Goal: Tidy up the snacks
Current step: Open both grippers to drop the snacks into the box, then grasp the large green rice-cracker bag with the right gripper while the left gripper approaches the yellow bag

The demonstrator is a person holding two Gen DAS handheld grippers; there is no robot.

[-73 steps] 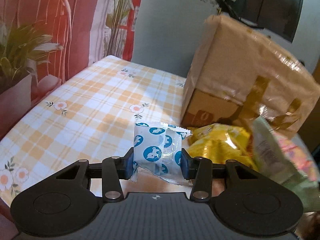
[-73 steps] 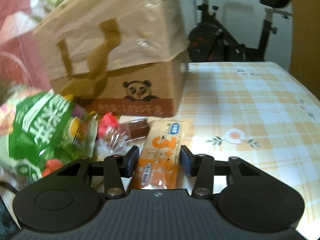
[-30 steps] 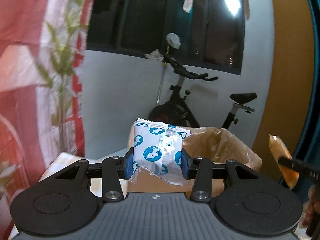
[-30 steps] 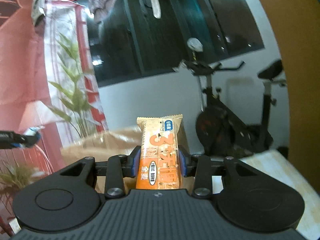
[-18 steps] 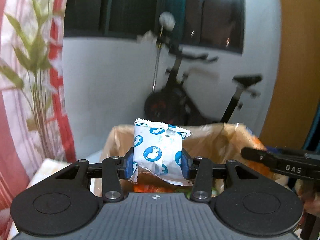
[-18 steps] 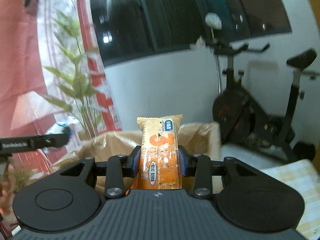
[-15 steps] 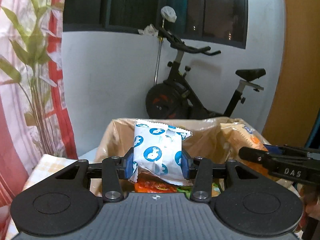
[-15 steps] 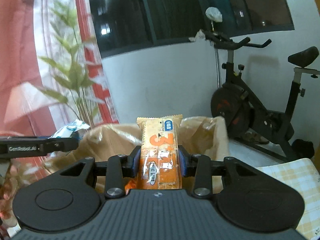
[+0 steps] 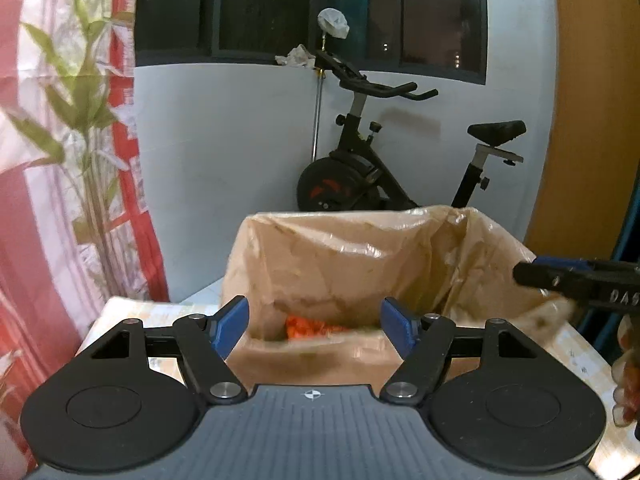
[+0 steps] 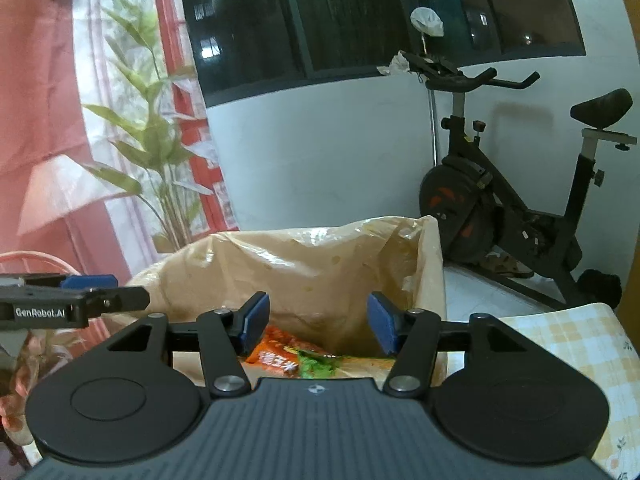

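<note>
A brown paper bag stands open on the checked table, and both grippers hang over its mouth. My left gripper is opening, with nothing between its blue pads. My right gripper is opening too, and its jaws are empty. Inside the bag lie an orange snack packet and a green one; the orange packet also shows blurred in the left wrist view. The white-and-blue packet and the orange bar are out of sight. The right gripper's finger juts in from the right; the left gripper's finger juts in from the left.
An exercise bike stands behind the bag against a white wall. A plant and red-and-white curtain are at the left. The checked tablecloth shows to the right of the bag. A hand is at the far right edge.
Both grippers have opened over the bag. The white-and-blue packet has left the left jaws and the orange bar has left the right jaws; both are gone from view.
</note>
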